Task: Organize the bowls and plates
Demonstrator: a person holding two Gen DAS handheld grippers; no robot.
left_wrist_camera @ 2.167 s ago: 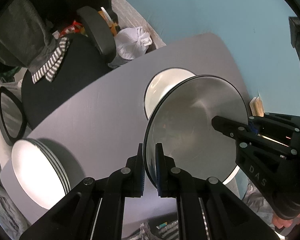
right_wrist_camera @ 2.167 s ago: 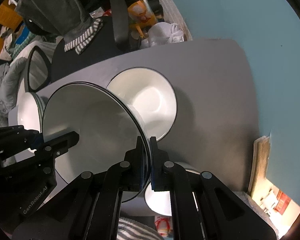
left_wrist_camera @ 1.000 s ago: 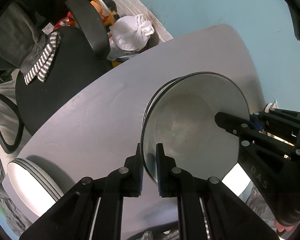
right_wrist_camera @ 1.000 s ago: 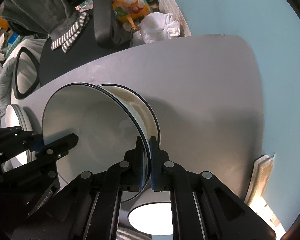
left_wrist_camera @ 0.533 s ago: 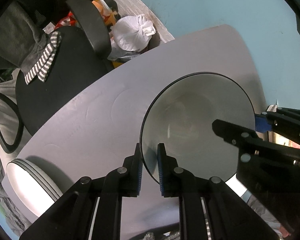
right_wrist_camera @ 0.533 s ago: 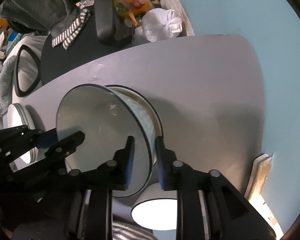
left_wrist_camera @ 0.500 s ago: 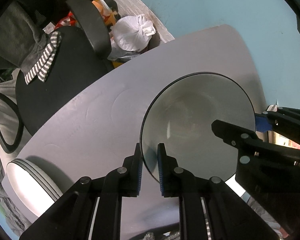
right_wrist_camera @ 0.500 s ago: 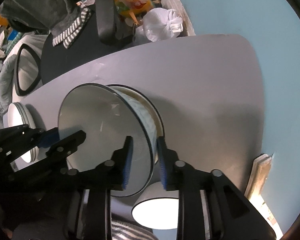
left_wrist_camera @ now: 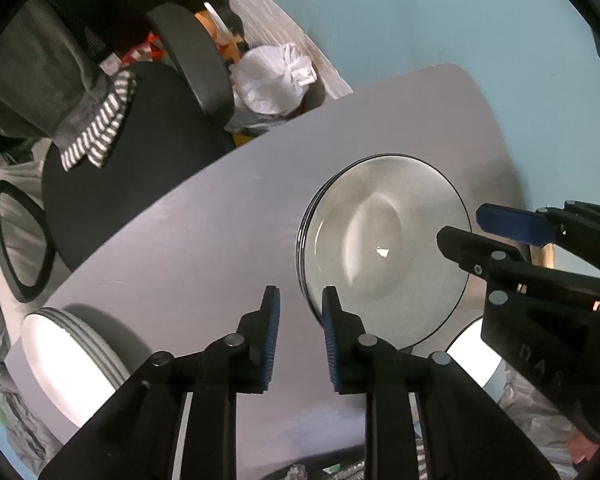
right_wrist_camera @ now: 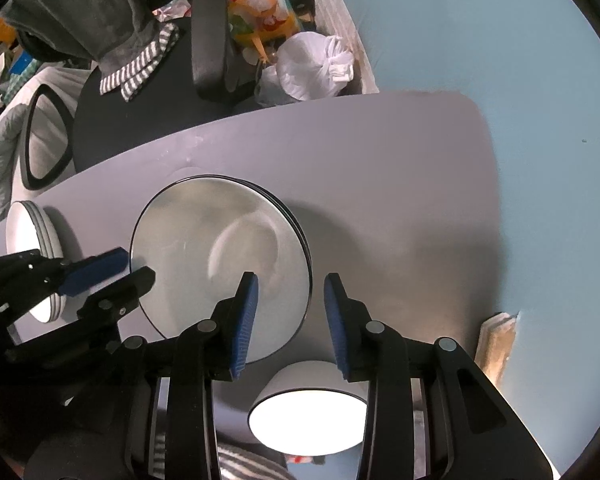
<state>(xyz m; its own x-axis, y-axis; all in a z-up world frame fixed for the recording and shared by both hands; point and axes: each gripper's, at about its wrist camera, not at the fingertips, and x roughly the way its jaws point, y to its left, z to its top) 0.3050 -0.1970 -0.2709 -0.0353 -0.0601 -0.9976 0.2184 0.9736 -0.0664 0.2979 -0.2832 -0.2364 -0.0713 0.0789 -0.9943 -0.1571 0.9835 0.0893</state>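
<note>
The large plate (right_wrist_camera: pixel 204 248) you carried now lies flat on the plate stack (left_wrist_camera: pixel 384 248) in the middle of the tabletop (right_wrist_camera: pixel 380 184), its black rim sitting just above the rims beneath it. That placement reads as finished. A second stack of white dishes (left_wrist_camera: pixel 60 356) stands at the tabletop's left end, and a white bowl (right_wrist_camera: pixel 304 412) stands at the near edge, just beside the plate stack and apart from both piles. What is left appears to be this bowl, and any dishes out of view; whether the left stack holds plates or bowls cannot be told.

Your left gripper (left_wrist_camera: pixel 298 332) has just been opening: its blue pads stand a small way apart, straddling the near-left rim of the top plate, with no pad pressing on it. The right gripper (right_wrist_camera: pixel 292 320) has likewise just been opening and stands a little wider; its left finger hangs over the plate's face, its right finger over bare tabletop, with the rim between them unclamped. Neither holds anything. Both point downward over the stack, so you may judge the next move to be withdrawing clear of the rim before addressing the bowl.
</note>
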